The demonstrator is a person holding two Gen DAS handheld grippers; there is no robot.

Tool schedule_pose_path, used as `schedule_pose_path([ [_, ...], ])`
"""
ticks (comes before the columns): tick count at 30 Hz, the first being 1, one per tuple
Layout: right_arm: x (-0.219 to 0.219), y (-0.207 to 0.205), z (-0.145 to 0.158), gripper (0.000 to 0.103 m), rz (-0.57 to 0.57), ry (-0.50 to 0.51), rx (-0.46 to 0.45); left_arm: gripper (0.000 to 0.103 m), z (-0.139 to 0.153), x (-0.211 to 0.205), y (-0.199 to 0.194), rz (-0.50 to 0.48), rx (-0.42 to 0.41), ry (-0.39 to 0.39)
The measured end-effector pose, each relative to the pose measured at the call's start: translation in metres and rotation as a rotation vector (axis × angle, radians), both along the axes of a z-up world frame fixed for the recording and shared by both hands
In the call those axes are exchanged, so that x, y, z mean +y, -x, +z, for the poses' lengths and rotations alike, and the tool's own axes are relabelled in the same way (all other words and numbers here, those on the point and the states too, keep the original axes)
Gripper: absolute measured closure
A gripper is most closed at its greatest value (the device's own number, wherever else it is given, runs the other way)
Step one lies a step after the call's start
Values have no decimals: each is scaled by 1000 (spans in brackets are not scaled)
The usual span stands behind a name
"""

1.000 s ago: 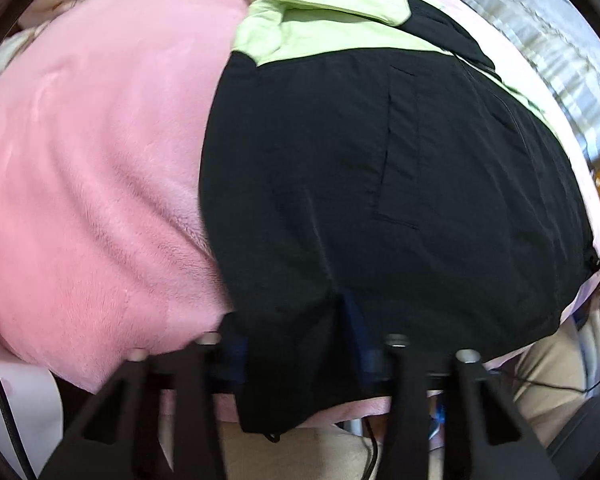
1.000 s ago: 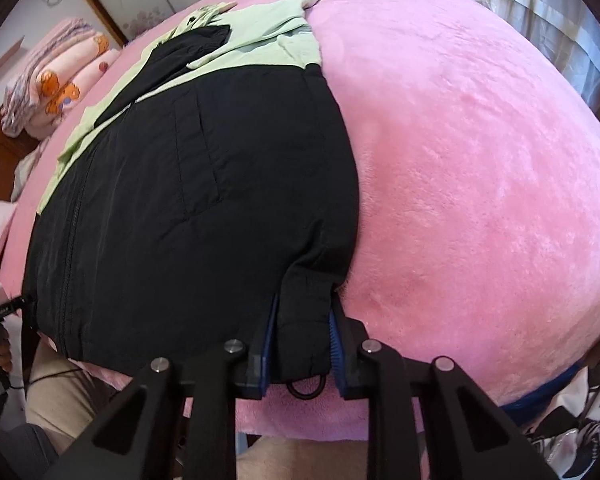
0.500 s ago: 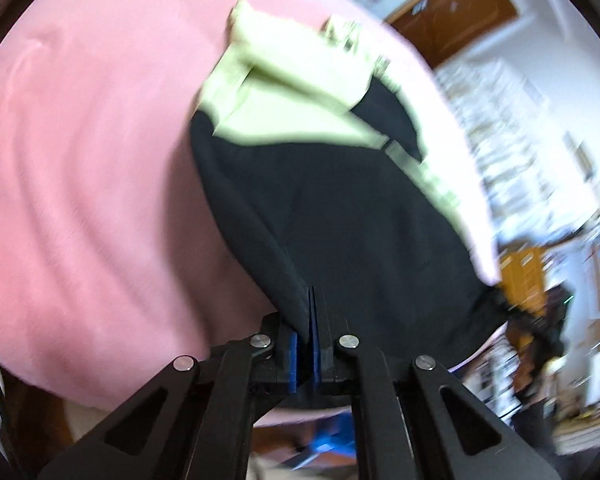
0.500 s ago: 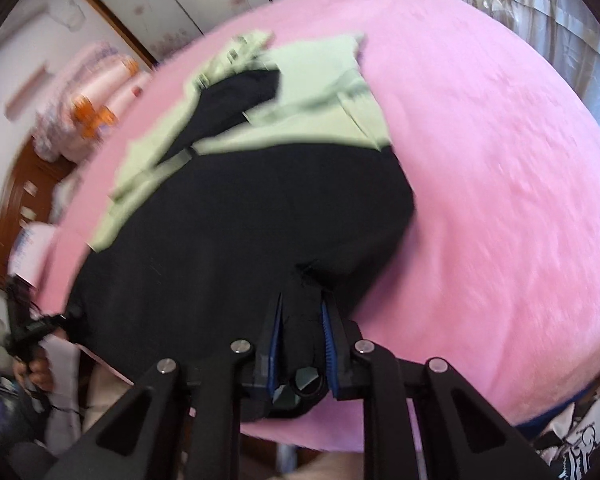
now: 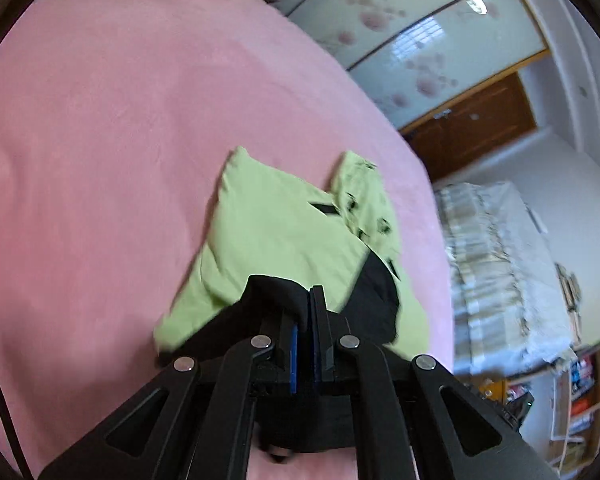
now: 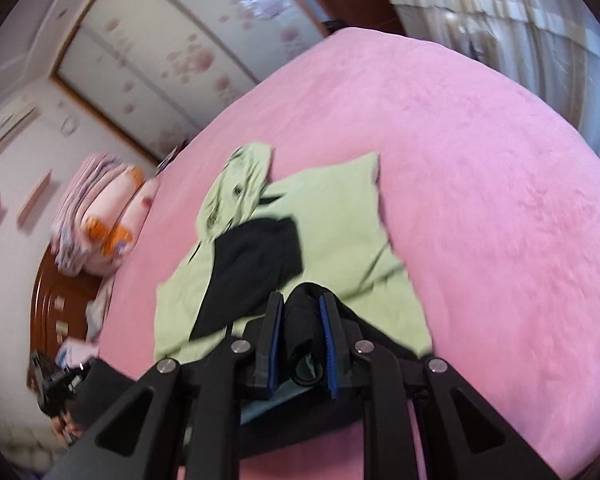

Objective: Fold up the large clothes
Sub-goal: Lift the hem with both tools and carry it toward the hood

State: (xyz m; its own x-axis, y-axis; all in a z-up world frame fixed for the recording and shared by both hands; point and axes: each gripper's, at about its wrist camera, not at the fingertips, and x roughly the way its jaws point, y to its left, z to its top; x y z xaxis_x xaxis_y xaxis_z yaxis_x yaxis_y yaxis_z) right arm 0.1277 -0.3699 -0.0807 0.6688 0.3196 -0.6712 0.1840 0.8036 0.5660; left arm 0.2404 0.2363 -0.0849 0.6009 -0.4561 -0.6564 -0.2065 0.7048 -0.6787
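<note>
Jaws of both grippers, left point(image 5: 309, 300) and right point(image 6: 302, 304), clamped on jacket point(image 5: 276, 240) hem

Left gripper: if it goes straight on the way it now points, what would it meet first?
Probably the jacket's green upper part, lying on the pink blanket just ahead of the left gripper, which is shut on the black hem. Depth is uncertain.

Left gripper point(image 5: 310, 322) and right gripper point(image 6: 300, 328): black linkage arms showing silver screw heads; blue pads lining jaws.
</note>
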Motion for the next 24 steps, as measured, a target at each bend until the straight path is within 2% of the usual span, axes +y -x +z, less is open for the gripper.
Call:
schedule_pose_path([
  [2,-9,-31,-9,85,-35,-7,28,97,-13,-3,-29,1,31,-25],
  [3,-12,-44,-13,80,-46,-5,42,95,-20,-7,-44,-3,56,-57],
  [5,-14,-74,-26,71,-50,15,88,81,-35,-13,-68,-10,102,-88],
  [6,-14,-83,-33,62,-57,21,114,65,-42,-14,-78,-10,126,-100],
  [7,-15,-93,-40,57,-61,20,134,51,-48,-15,-85,-5,140,-107],
  [9,-16,-106,-48,55,-56,7,133,40,-57,-15,-94,4,150,-121],
  [15,-11,-125,-58,54,-7,92,127,38,-81,-23,-111,-46,173,-218],
  [20,-16,-137,-72,54,-1,250,171,38,-95,-23,-114,-149,169,-290],
  [24,-25,-139,-84,54,16,252,187,38,-93,-19,-106,-262,122,-329],
])
